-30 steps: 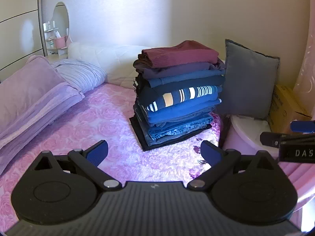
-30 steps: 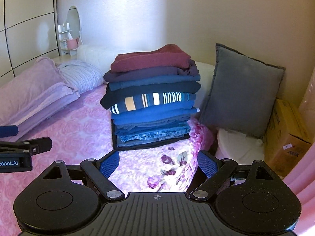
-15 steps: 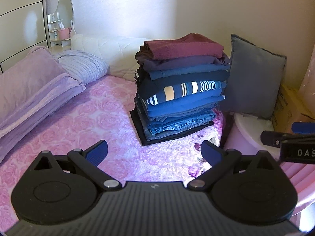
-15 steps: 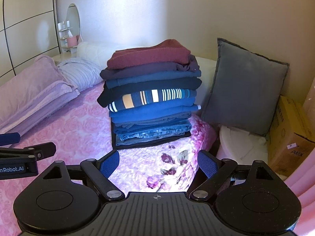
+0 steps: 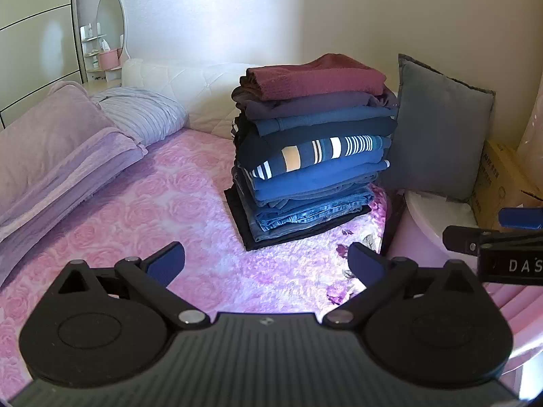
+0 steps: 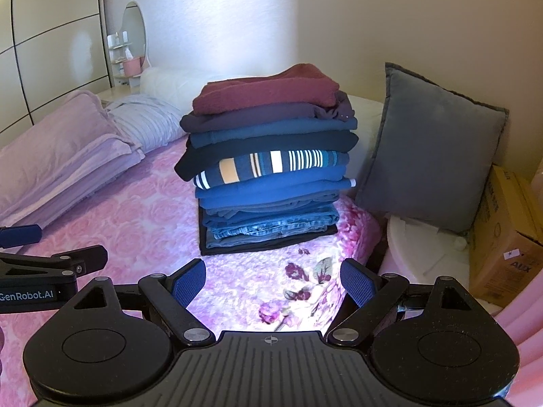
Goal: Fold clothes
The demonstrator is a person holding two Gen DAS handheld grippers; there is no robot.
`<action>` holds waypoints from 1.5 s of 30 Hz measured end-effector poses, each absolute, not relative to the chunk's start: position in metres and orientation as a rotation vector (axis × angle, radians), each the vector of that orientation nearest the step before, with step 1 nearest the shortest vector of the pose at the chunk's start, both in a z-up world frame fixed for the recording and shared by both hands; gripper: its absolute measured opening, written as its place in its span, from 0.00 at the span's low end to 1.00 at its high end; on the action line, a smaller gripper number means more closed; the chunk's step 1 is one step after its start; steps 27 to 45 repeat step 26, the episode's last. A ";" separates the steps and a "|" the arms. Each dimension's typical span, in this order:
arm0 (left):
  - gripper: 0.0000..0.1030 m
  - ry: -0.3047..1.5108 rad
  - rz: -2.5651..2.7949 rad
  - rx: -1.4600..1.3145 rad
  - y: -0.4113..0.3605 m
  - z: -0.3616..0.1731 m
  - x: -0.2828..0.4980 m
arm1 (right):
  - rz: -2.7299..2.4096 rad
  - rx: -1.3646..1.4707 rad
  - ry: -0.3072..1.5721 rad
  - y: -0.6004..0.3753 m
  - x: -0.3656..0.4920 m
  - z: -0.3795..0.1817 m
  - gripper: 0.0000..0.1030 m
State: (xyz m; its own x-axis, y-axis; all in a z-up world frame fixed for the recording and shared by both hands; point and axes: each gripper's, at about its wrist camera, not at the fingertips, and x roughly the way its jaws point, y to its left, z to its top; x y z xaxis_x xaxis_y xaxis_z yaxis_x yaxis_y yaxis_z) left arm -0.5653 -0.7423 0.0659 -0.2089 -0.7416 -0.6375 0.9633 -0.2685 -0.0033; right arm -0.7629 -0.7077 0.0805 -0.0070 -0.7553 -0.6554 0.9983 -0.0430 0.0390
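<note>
A tall stack of folded clothes (image 5: 312, 159) stands on the pink rose bedspread (image 5: 163, 217), with a maroon sweater (image 5: 315, 76) on top and jeans near the bottom. It also shows in the right wrist view (image 6: 271, 169). My left gripper (image 5: 266, 261) is open and empty, held above the bedspread in front of the stack. My right gripper (image 6: 273, 279) is open and empty, also short of the stack. Each gripper shows at the edge of the other's view: the right one (image 5: 499, 234) and the left one (image 6: 51, 257).
A grey cushion (image 5: 437, 132) leans right of the stack. A cardboard box (image 6: 505, 234) and a white round stool top (image 6: 424, 237) stand beside the bed at right. Folded lilac blankets (image 5: 51, 156) and a striped pillow (image 5: 142, 118) lie at left. A white headboard (image 5: 203, 91) is behind.
Both grippers have risen and tilted down a little; the stack sits lower in both views. Both stay open and empty.
</note>
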 end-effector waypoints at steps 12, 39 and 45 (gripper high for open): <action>0.98 0.470 -1.757 0.643 -0.742 0.066 -0.571 | -1.525 0.604 0.511 -0.707 -0.768 0.081 0.87; 0.98 0.488 -1.779 0.622 -0.742 0.063 -0.576 | -1.533 0.606 0.513 -0.707 -0.776 0.079 0.87; 0.98 0.488 -1.779 0.622 -0.742 0.063 -0.576 | -1.533 0.606 0.513 -0.707 -0.776 0.079 0.87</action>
